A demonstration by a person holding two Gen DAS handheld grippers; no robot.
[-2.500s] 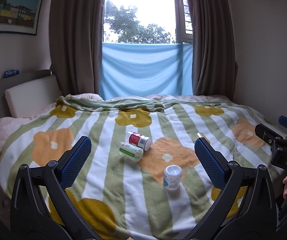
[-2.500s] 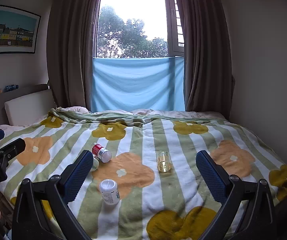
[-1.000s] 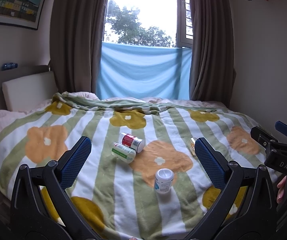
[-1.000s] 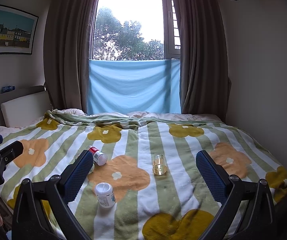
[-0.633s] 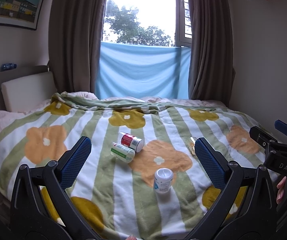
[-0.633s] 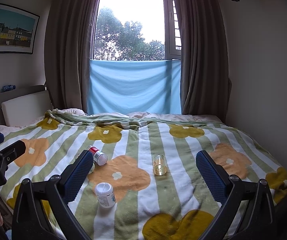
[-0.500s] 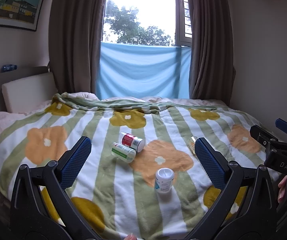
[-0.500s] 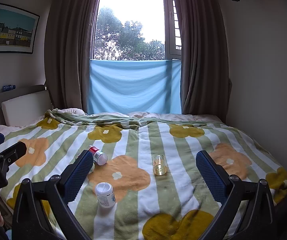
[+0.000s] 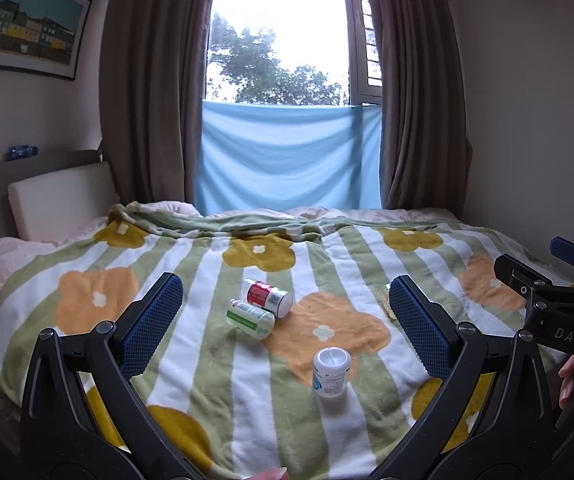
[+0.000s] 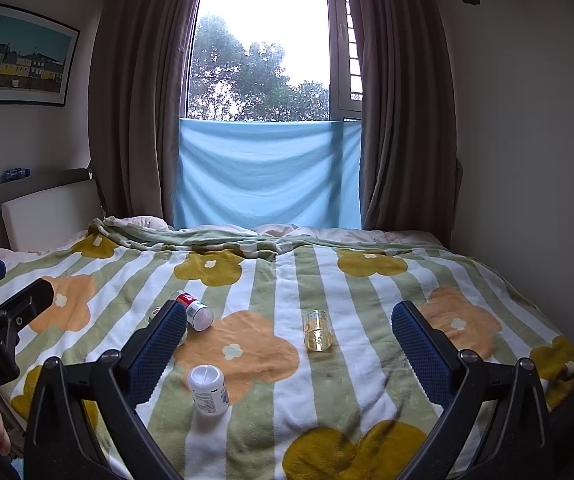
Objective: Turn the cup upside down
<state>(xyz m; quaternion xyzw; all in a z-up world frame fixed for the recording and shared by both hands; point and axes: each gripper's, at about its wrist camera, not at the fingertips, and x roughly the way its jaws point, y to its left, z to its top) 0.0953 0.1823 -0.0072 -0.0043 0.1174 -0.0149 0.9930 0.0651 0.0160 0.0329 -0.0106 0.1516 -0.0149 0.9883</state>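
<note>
right gripper (image 10: 287, 340), wide and empty like left gripper (image 9: 285, 316), may tip glass cup (image 10: 317, 330) on soft blanket (image 10: 367, 360).

Small clear glass cup (image 10: 317, 330): smooth, glossy, yellowish tint. Striped flower-print fleece blanket (image 10: 279, 360): soft, matt, fuzzy nap. White plastic bottle with printed label (image 10: 208, 390): smooth, slight sheen. Red-labelled white plastic bottle (image 9: 268, 297) and green-labelled white plastic bottle (image 9: 250, 318): glossy labels. Right hand-held gripper (image 10: 289, 346) and left hand-held gripper (image 9: 283, 322): black matt plastic frames, blue pads (image 10: 421, 346) with fine knurled texture, metal screws.
</note>
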